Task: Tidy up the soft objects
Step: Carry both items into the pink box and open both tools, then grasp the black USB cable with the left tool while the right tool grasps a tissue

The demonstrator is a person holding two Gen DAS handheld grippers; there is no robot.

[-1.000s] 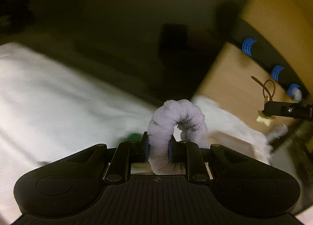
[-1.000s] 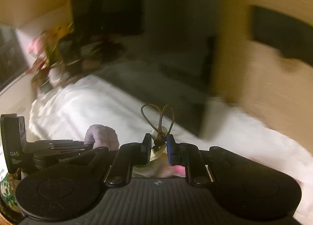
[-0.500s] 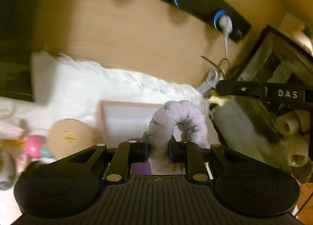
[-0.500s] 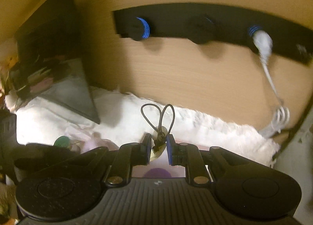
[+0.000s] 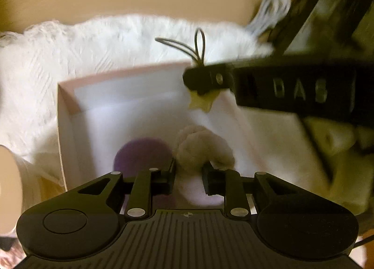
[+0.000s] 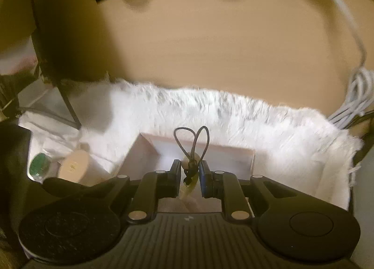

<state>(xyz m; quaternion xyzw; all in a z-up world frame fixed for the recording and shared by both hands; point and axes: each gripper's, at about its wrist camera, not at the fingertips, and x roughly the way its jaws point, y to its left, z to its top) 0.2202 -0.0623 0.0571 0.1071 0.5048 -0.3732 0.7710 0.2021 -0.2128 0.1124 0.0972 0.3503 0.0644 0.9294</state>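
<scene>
The left claw (image 5: 188, 176) is closed on a fluffy lavender scrunchie (image 5: 203, 147), whose loop bulges up and forward between the two fingers and hangs over the inside of an open pink box (image 5: 67, 128). The box sits on a white furry rug (image 5: 98, 37) that runs back to the wooden wall panel (image 6: 210, 46). Inside the box, just left of the scrunchie, lies a round purple soft object (image 5: 142, 152); blur hides what exactly it is. In the left wrist view the right claw (image 5: 198, 79) reaches in from the right side above the box's far right corner, pinched on a hair tie with a pale yellow star charm (image 5: 202, 103), its thin dark elastic loops sticking up past the fingertips. The right wrist view shows the same hair tie (image 6: 191, 149) clamped between nearly closed fingers, loops forming a heart shape over the box's far edge (image 6: 201, 145). To the left of the box on the rug stand a tan cylindrical roll (image 6: 73, 167) and a green round item (image 6: 38, 166) beside it. A coiled white cable (image 6: 357, 98) hangs against the wall at the rug's right end.
</scene>
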